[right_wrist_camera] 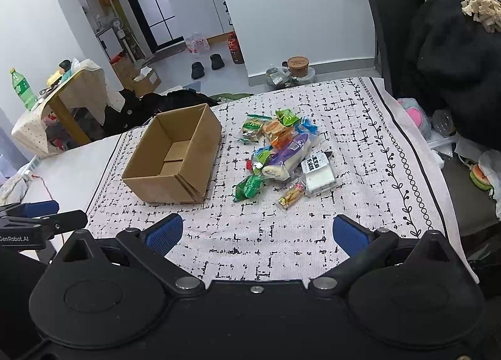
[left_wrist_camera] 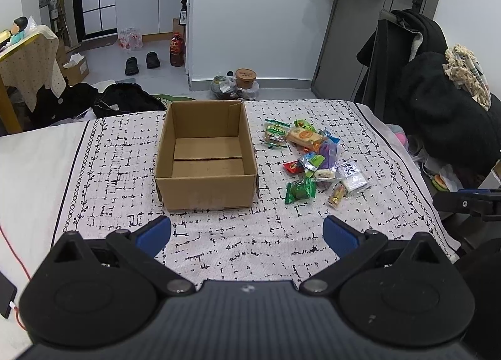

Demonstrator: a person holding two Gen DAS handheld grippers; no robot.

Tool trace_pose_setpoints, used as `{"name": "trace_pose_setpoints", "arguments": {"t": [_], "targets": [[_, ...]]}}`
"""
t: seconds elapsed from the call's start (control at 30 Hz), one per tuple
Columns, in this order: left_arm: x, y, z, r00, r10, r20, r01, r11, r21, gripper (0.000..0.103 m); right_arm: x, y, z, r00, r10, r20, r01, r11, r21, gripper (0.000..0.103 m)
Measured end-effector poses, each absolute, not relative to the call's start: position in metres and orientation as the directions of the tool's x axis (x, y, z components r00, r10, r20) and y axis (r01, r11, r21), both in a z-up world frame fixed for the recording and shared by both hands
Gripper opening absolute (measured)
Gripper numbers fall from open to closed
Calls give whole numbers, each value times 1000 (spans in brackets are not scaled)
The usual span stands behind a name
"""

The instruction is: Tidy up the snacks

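On the patterned cloth near the bench's far edge, the empty cardboard box (left_wrist_camera: 205, 153) sits just left of the snack pile (right_wrist_camera: 281, 156), so the spread, empty right tool (right_wrist_camera: 258, 234) should pinch the nearest green packet (right_wrist_camera: 249, 187) squarely while the left tool (left_wrist_camera: 247, 234) waits spread.

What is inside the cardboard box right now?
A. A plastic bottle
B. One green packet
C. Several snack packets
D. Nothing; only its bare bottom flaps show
D. The cardboard box shows only its bare bottom flaps, while the snack packets all lie in a pile on the patterned cloth beside it.
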State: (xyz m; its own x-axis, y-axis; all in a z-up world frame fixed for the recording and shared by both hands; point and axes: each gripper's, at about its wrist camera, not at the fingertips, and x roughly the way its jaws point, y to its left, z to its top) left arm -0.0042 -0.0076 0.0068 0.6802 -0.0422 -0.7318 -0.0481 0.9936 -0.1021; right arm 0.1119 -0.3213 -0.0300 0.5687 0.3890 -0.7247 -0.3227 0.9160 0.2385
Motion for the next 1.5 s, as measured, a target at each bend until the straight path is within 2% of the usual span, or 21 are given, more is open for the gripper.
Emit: {"name": "trace_pose_setpoints", "arguments": {"t": [1.5], "targets": [[-5, -9, 15, 692, -49, -720, -50, 992, -116, 103, 109, -320, -24, 585, 395, -708, -350, 911, 219, 103]]}}
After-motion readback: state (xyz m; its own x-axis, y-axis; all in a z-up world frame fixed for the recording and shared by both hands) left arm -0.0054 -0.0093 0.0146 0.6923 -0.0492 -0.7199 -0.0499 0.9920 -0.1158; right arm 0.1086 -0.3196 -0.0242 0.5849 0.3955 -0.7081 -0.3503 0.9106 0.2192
